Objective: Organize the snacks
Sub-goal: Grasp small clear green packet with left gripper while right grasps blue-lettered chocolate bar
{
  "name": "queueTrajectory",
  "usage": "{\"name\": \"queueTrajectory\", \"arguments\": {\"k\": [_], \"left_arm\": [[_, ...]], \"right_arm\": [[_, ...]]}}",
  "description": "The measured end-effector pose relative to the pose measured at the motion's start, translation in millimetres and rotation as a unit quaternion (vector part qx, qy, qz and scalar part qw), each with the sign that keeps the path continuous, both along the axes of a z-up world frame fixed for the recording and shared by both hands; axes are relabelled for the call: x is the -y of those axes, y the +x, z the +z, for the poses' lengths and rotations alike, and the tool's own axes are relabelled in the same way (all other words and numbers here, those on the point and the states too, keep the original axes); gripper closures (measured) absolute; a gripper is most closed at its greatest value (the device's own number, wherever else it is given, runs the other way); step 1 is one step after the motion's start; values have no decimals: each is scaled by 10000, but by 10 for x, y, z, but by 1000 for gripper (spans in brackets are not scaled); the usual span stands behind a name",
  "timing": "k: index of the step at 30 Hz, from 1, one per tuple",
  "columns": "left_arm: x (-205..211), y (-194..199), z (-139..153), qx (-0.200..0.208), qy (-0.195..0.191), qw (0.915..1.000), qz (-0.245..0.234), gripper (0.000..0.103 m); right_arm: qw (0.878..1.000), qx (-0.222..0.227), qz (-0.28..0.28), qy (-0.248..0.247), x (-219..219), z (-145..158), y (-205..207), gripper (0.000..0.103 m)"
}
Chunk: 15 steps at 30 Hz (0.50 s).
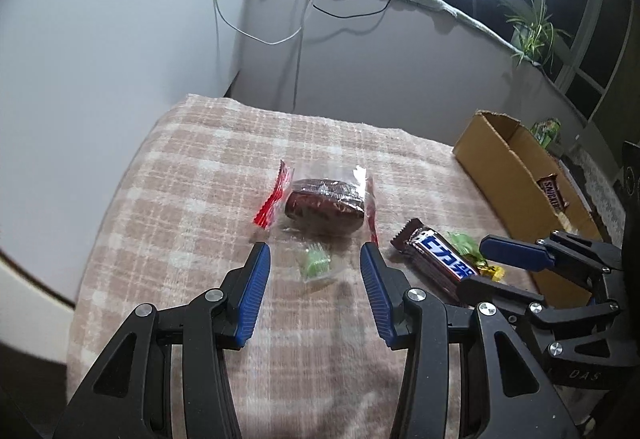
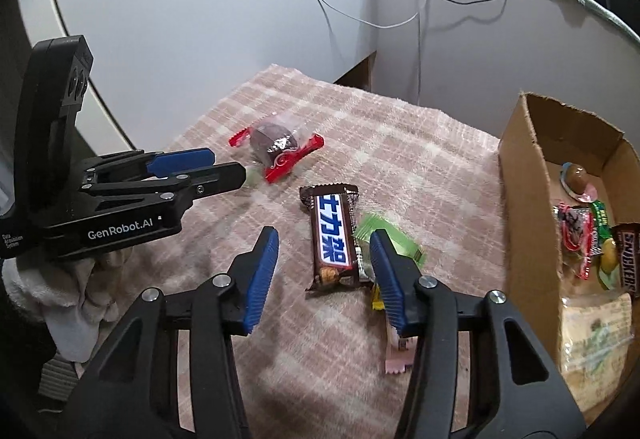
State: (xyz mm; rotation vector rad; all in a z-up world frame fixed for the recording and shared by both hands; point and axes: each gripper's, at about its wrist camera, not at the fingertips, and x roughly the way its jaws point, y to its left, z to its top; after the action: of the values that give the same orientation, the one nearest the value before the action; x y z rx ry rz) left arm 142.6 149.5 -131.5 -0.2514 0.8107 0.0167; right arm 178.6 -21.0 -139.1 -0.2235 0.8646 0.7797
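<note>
My left gripper (image 1: 314, 259) is open above the checked cloth, with a small green candy (image 1: 316, 265) lying between its fingertips. Just beyond lies a dark round cake in a clear red-edged wrapper (image 1: 326, 205), also in the right wrist view (image 2: 276, 149). My right gripper (image 2: 324, 251) is open around the lower end of a brown Snickers bar (image 2: 332, 239); the bar also shows in the left wrist view (image 1: 440, 259). A light green packet (image 2: 394, 239) lies by the right finger. The cardboard box (image 2: 524, 199) stands on the right with several snacks inside.
A pink wrapper (image 2: 396, 353) and a yellow one (image 2: 377, 299) peek out beside my right finger. The left gripper (image 2: 192, 171) shows at the left of the right wrist view. Cables hang down the wall behind. A plant (image 1: 534, 29) stands on the window ledge.
</note>
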Motion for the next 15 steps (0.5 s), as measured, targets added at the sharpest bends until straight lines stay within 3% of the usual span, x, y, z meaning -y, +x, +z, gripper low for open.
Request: {"name": "queueTrajectory", "arguments": {"k": [14, 15], "left_arm": [[64, 166, -145, -304, 373, 9987, -183, 58], [65, 173, -138, -296, 368, 9987, -202, 63]], "right_arm": [[9993, -172, 56, -342, -230, -256, 166, 53], [9992, -133, 50, -369, -242, -255, 159, 56]]}}
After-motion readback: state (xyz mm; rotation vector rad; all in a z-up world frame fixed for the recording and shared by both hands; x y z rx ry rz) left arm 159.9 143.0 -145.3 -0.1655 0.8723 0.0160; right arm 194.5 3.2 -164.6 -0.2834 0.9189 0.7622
